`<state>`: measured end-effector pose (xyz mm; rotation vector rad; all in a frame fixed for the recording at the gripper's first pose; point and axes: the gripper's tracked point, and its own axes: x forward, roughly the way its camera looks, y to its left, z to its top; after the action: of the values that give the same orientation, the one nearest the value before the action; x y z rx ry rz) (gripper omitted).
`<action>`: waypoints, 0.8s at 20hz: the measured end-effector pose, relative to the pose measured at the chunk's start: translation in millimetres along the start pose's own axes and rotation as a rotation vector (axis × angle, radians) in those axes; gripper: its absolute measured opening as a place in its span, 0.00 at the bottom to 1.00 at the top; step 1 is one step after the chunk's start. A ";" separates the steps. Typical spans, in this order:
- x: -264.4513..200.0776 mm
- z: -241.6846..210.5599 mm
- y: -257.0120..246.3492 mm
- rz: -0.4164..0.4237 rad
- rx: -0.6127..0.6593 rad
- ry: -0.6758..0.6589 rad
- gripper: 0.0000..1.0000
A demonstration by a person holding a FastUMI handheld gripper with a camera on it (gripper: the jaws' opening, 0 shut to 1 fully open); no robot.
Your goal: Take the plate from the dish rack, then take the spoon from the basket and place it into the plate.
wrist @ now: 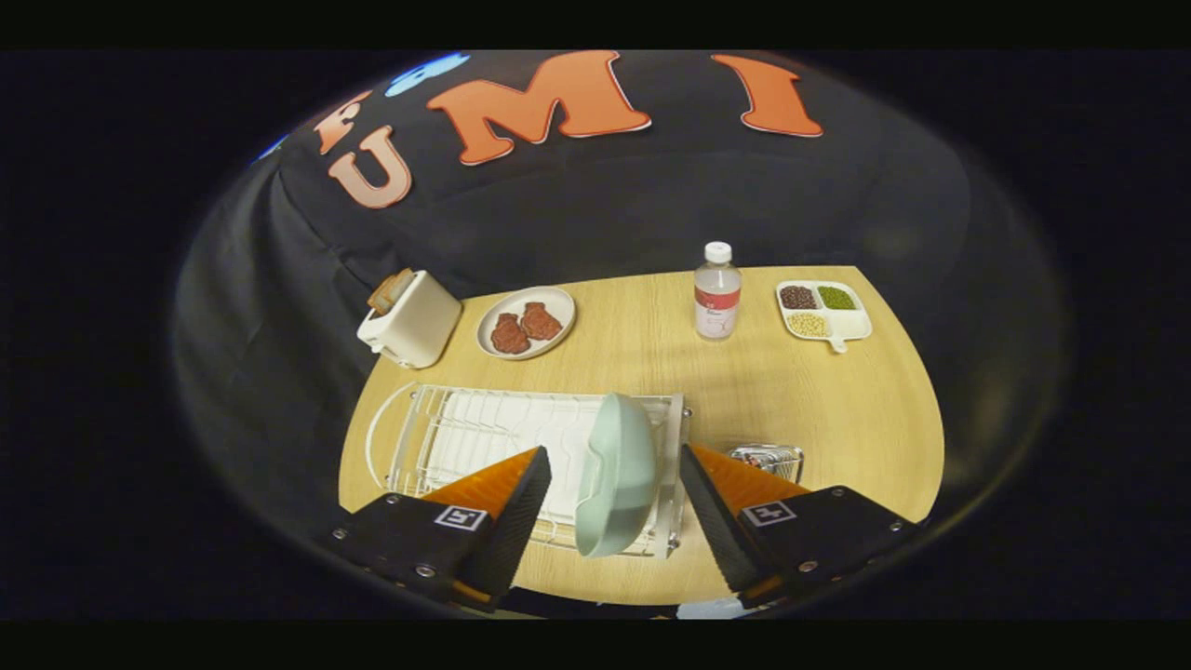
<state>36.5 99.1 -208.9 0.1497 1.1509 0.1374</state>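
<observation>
A pale green plate (pixel 616 475) stands on edge at the right end of the white wire dish rack (pixel 465 433) on the wooden table. My gripper (pixel 614 465) is open, with one finger on each side of the plate and a gap to it on both sides. Just beyond the right finger a metal wire basket (pixel 768 458) peeks out; whatever lies in it is hidden.
Beyond the rack, from left to right, stand a white toaster (pixel 409 319) with bread in it, a plate with brown cookies (pixel 527 322), a water bottle (pixel 717 291) and a white divided tray of beans (pixel 823 311). The table (pixel 837 409) has bare wood right of the rack.
</observation>
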 end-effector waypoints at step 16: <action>45.1 -53.0 45.4 -0.170 -0.031 0.238 0.48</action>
<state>4.7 154.5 -262.1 0.0072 1.3924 0.0228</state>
